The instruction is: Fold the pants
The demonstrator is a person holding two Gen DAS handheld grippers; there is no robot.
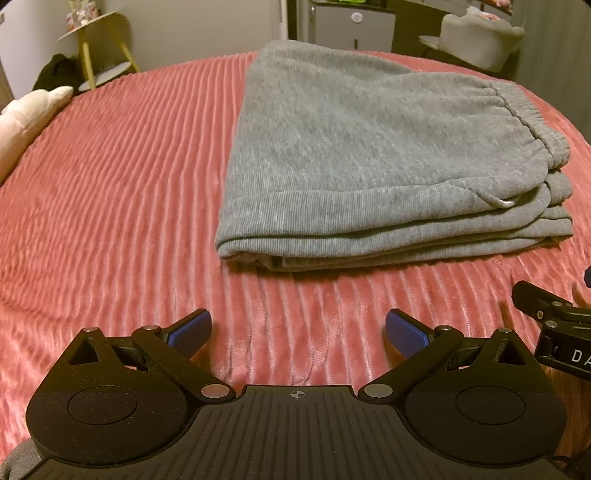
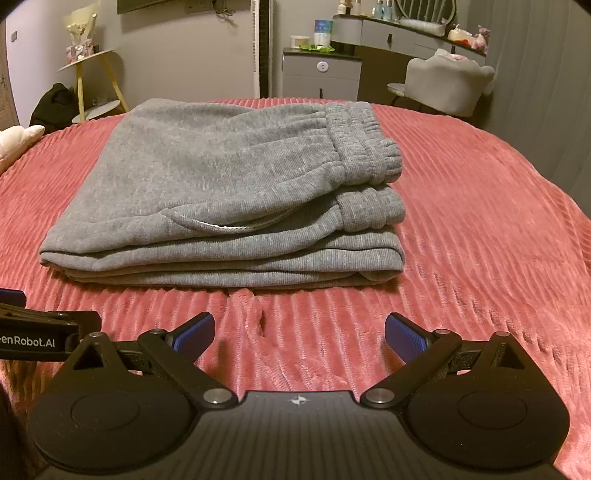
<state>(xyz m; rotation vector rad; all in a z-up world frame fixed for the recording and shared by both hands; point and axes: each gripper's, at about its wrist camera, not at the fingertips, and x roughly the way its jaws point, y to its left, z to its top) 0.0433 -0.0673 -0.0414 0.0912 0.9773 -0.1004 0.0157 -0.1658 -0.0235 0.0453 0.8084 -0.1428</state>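
Pants: one grey pair, folded in a flat stack on the pink bed.
Two hand-held grippers, left and right, hover side by side just before the stack's near edge, both with jaws spread wide, holding nothing.

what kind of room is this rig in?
Most likely a home bedroom: the folded grey pants lie on a bed's pink ribbed bedspread, with a vanity with a mirror and a padded grey chair behind.
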